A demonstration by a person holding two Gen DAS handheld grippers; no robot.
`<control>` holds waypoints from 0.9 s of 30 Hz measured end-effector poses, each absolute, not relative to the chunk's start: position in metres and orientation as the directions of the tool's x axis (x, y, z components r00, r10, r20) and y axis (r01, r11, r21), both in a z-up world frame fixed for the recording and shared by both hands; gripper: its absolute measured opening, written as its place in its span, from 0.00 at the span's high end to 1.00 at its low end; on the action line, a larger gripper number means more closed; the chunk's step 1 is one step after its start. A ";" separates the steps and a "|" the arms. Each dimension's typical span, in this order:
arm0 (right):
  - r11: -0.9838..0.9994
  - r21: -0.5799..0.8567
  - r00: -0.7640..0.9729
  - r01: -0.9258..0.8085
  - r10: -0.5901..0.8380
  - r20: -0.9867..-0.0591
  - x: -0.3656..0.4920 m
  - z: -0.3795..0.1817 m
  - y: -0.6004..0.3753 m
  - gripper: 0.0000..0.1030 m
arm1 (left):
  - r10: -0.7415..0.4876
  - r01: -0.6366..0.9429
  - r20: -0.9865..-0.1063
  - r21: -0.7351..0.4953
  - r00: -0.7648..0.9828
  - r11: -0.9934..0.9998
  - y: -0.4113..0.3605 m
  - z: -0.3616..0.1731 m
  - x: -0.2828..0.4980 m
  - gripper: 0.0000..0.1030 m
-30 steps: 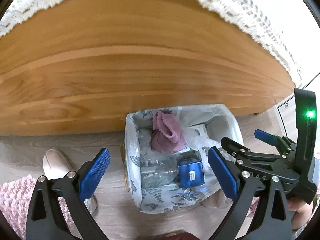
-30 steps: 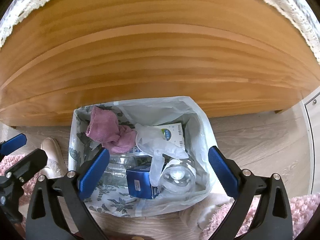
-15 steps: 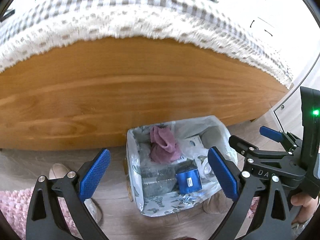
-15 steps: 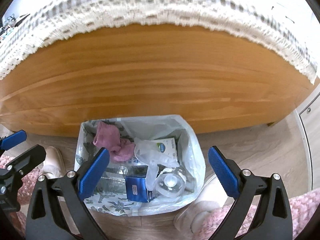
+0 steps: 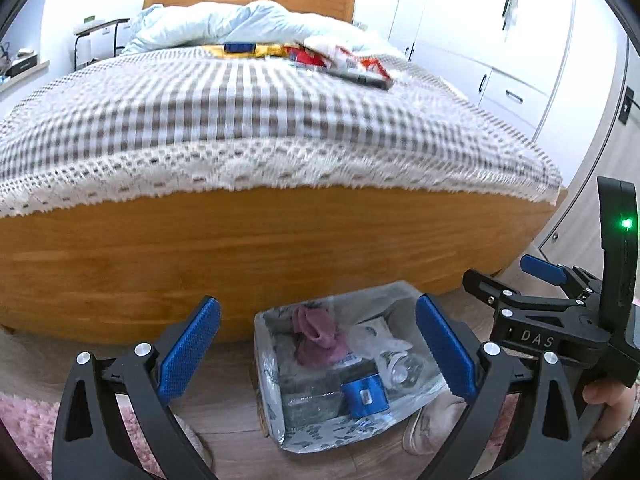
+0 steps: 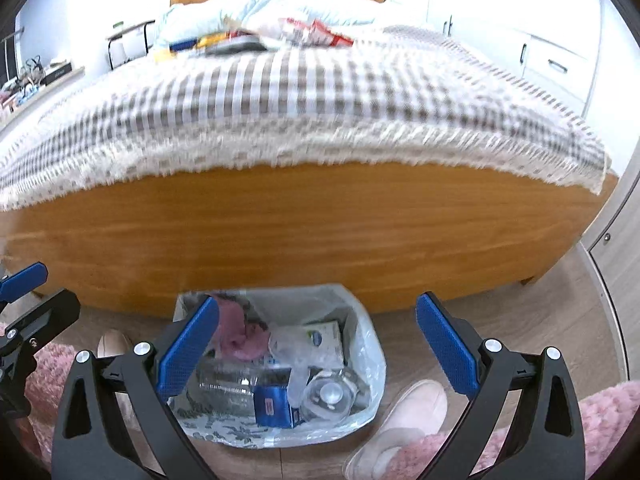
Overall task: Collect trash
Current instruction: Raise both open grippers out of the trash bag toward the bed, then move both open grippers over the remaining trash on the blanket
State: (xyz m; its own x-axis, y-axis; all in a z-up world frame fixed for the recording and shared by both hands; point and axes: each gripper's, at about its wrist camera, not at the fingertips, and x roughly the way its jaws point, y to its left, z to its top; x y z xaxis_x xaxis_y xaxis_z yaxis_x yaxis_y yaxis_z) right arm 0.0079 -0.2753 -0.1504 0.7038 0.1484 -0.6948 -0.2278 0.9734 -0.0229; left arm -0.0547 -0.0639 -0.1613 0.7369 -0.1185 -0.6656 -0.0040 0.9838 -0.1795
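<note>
Left wrist view: "DAS" lettering on the right claw (image 5: 536, 280), both claws spread wide, empty.

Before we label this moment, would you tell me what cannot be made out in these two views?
- Items on the bed: far off, small and blurred in both views; only colours show, not what they are.
- Bottom of the trash bin: covered by the pink cloth, blue box and clear bottle.
- Right view: the left gripper is cut off by the left edge.
- The person: only fingers and slippers show.
</note>
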 end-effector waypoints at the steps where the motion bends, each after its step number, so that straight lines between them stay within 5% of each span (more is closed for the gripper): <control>1: 0.975 -0.021 0.716 -0.223 0.149 -0.682 0.007 -0.145 -0.278 0.08 | -0.119 -0.003 -0.660 -0.180 0.742 0.984 -0.064 -0.157 -0.056 0.08; 27: 0.986 0.029 0.864 -0.167 0.160 -0.478 -0.003 -0.065 -0.303 0.08 | -0.137 0.061 -0.508 -0.164 0.850 0.985 -0.067 -0.076 -0.061 0.07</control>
